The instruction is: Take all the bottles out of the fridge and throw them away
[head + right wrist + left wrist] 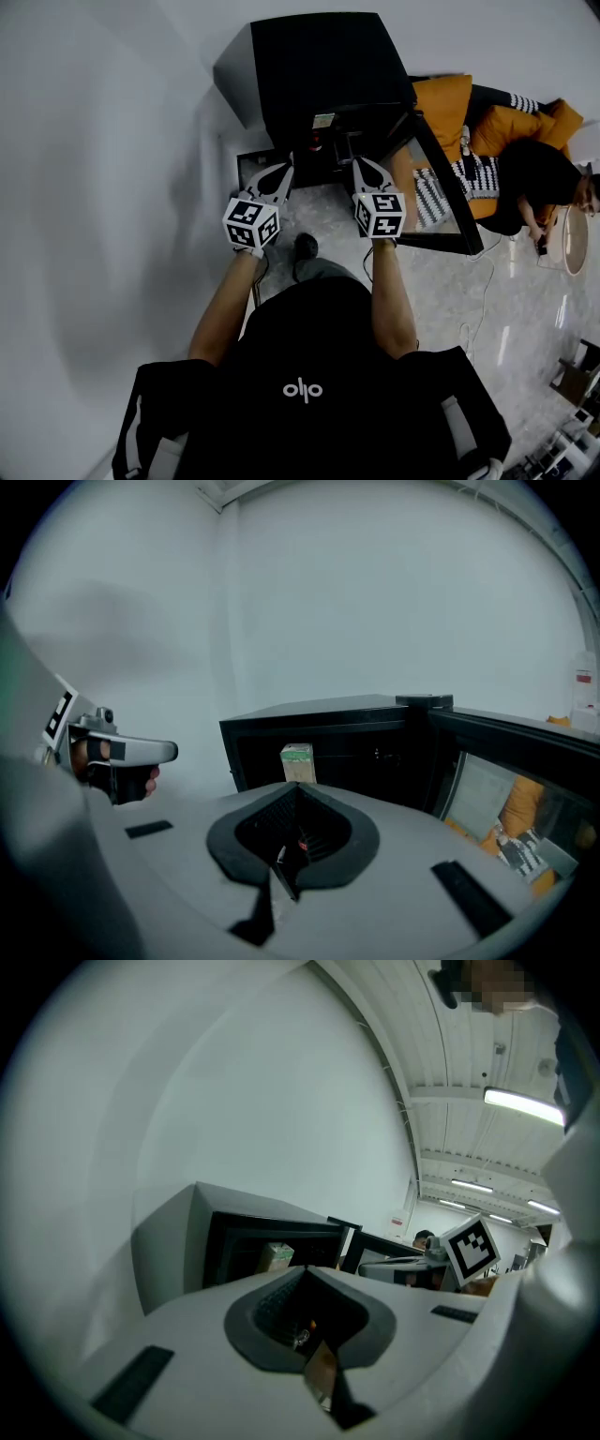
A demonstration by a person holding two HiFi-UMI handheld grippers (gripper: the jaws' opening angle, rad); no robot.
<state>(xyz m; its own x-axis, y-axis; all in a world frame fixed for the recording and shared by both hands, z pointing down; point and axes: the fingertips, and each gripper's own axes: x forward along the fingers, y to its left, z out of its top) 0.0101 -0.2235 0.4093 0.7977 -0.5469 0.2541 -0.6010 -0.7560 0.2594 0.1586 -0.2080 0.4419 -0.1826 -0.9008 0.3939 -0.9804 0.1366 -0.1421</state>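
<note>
a small black fridge (319,66) is seen on the pale floor (525,305) against a white wall (94,141). its door (448,187) stands open towards the right side of the head view. both grippers are held out in front of the open compartment, side by side and apart from each other, and neither is touching the fridge.

the left gripper (279,174) is closed. in the left gripper view its jaws are seen brought fully together, with nothing between them, and their tips meet in a point before the fridge opening. the right gripper (365,170) is likewise closed and empty, its jaws pressed together in the right gripper view.

inside the fridge a carton (297,763) with a green band at its top is seen standing upright near the front of the opening, left of its middle. the rest of the interior is dark, and the bottles cannot be made out there.

in the right gripper view the door, with its pale pane, is seen at the right and the left gripper at the left edge. beyond the door, in the head view, an orange sofa (441,103) is seen with a person (539,178) seated on it.
</note>
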